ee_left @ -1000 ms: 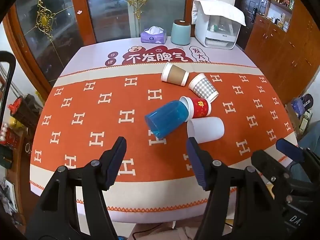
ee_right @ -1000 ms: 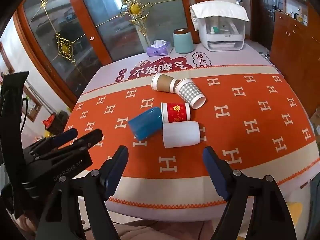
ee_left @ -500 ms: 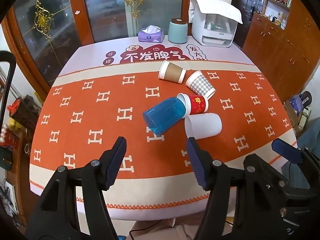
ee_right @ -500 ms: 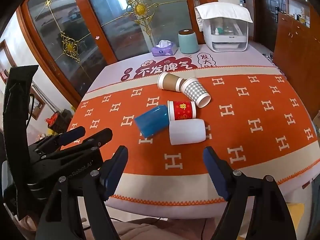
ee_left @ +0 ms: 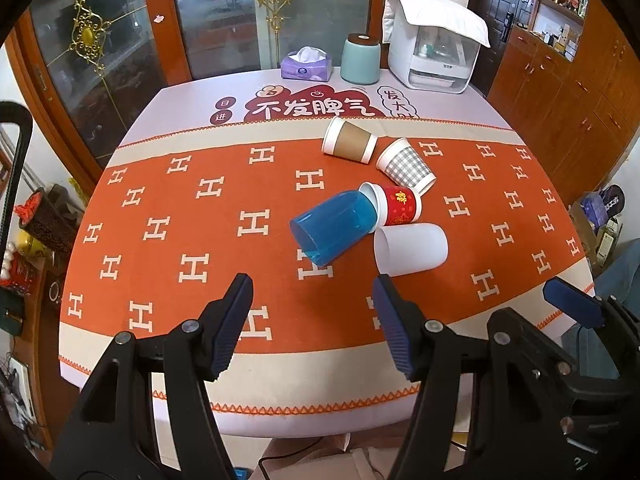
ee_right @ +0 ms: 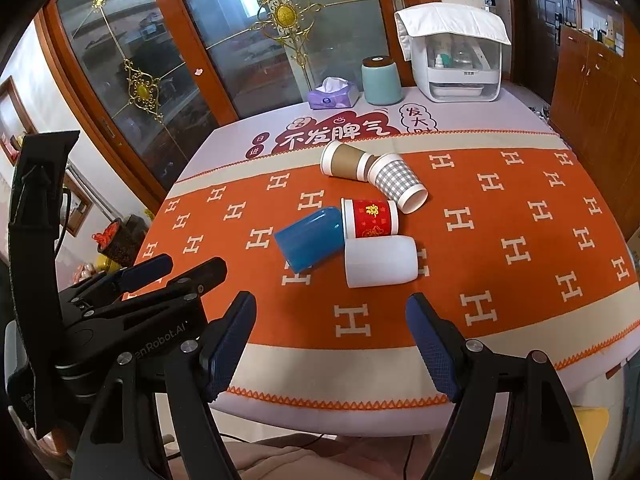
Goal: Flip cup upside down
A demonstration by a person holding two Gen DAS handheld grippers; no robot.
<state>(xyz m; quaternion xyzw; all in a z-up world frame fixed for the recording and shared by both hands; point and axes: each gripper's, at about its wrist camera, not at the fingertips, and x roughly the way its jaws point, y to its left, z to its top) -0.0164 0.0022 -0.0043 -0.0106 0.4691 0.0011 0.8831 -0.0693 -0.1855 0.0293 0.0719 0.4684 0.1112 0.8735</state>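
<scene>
glossy translucent blue plastic cup [ee_left: 334, 227]; matt white plastic cup [ee_left: 412, 248]; paper cups [ee_left: 350, 146] in brown, check and red; woven orange cloth [ee_left: 180, 240] on the counter; ribbed blue claw pads [ee_left: 234, 322].

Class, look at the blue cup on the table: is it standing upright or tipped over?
Tipped over. The blue cup lies on its side on the orange tablecloth, its open mouth facing the near table edge.

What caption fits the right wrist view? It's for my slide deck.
Open right gripper above the table edge, facing five cups lying on their sides: blue cup, white cup, red cup, checked cup, brown cup.
</scene>
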